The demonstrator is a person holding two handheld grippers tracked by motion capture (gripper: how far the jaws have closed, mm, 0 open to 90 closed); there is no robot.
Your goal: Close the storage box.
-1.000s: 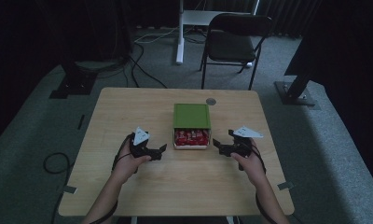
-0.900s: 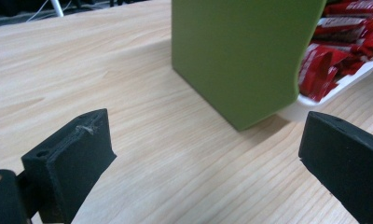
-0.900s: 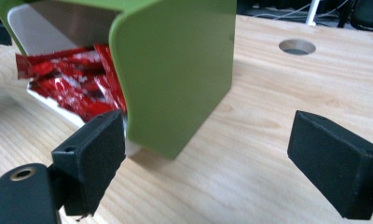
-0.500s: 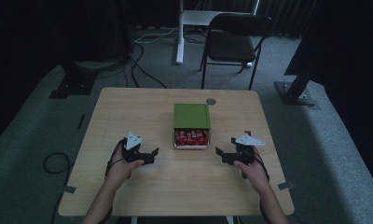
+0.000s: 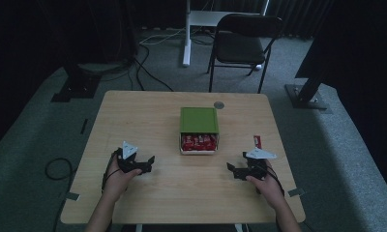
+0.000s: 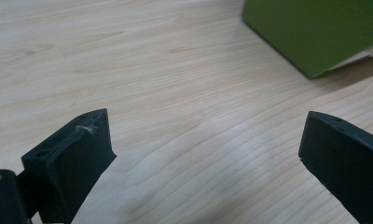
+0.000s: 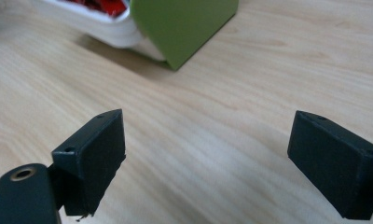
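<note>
A green box (image 5: 199, 120) sits mid-table, its white inner tray (image 5: 199, 150) slid out toward me and full of red packets (image 5: 198, 141). One red packet (image 5: 257, 141) lies alone on the wood to the right of the box. My left gripper (image 5: 148, 165) rests open on the table, left of and nearer than the box. My right gripper (image 5: 232, 170) rests open at the near right, just short of the lone packet. In the left gripper view the left gripper (image 6: 208, 140) holds nothing, with the box (image 6: 315, 32) ahead. The right gripper (image 7: 208, 140) is likewise empty, facing the box (image 7: 184, 23) and tray (image 7: 100, 23).
The wooden table (image 5: 148, 111) carries a small round grey disc (image 5: 219, 104) behind the box. A black folding chair (image 5: 245, 43) and a white stand (image 5: 187, 34) are beyond the far edge, with cables (image 5: 143, 53) on the floor.
Both hands have drawn back from the box toward the near edge and slightly outward. The box has not moved.
</note>
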